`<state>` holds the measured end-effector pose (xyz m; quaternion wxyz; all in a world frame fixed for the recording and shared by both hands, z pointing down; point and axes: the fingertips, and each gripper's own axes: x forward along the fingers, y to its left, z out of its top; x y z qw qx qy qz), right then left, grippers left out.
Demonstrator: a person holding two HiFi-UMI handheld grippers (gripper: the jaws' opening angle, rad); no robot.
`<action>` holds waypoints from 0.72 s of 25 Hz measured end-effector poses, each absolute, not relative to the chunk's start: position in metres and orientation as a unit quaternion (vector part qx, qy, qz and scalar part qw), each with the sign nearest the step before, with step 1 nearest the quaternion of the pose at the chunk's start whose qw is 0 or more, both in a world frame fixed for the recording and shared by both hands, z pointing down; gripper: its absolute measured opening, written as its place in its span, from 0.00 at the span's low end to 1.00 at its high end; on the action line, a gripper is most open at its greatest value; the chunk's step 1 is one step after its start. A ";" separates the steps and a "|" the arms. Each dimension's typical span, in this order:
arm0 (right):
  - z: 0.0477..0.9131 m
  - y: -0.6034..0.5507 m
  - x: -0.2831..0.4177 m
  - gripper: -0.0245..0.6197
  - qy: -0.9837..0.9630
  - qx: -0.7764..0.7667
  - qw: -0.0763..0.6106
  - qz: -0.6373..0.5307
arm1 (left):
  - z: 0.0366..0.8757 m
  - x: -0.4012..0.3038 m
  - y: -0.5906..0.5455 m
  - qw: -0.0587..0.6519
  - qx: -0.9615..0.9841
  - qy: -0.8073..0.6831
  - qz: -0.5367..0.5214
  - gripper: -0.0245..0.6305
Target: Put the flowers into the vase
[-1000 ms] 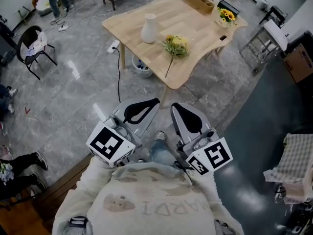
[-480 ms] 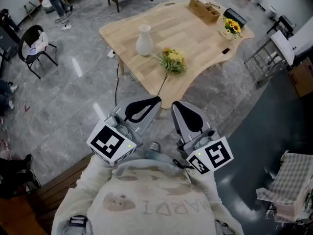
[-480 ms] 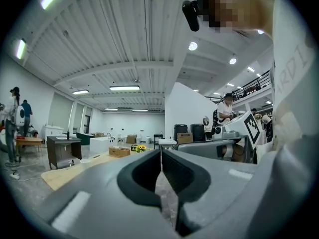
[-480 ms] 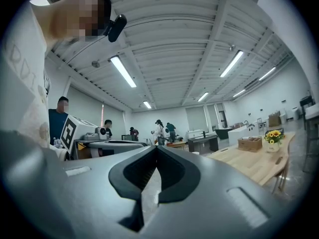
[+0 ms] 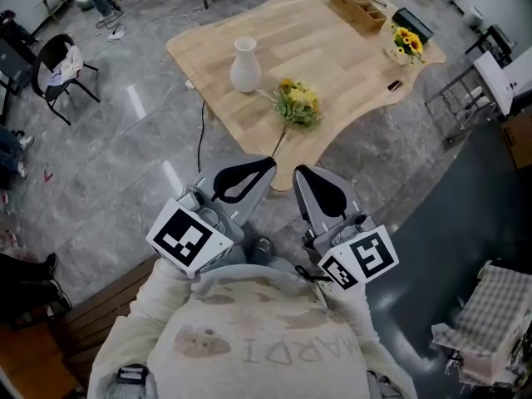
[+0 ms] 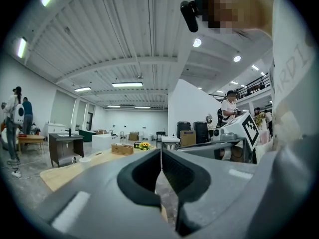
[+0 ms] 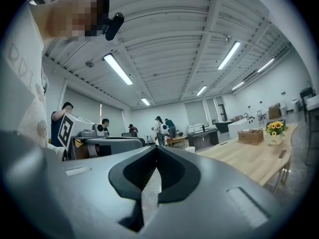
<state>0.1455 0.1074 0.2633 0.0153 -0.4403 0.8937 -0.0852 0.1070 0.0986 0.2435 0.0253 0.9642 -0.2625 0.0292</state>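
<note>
A white vase (image 5: 244, 65) stands upright on the light wooden table (image 5: 332, 56). A bunch of yellow flowers (image 5: 298, 105) lies flat to the vase's right, its long stem pointing at the near table edge. My left gripper (image 5: 268, 165) and right gripper (image 5: 298, 171) are held side by side close to my chest, short of the table. In the left gripper view the left gripper (image 6: 160, 151) has its jaws pressed together on nothing. The right gripper (image 7: 156, 149) is likewise shut and empty.
A small pot of sunflowers (image 5: 405, 44) and a wooden box (image 5: 359, 8) sit at the table's far right, with a small dark object (image 5: 395, 85) near that edge. A cable (image 5: 202, 131) runs on the grey floor. A chair (image 5: 58, 69) and other people stand around.
The table, vase and flowers have come nearer and lower in the head view. Both grippers stay shut in the same place by my chest.
</note>
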 end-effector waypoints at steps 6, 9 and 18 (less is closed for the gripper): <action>0.273 0.072 0.149 0.08 0.882 -0.461 0.007 -0.100 | 0.241 0.112 0.063 0.012 0.971 -0.236 0.023 0.04; 0.283 0.050 0.150 0.08 0.872 -0.476 -0.002 -0.112 | 0.243 0.112 0.041 0.012 0.975 -0.222 0.022 0.04; 0.348 -0.018 0.155 0.09 0.825 -0.528 -0.060 -0.192 | 0.252 0.107 -0.027 0.028 0.984 -0.176 0.023 0.04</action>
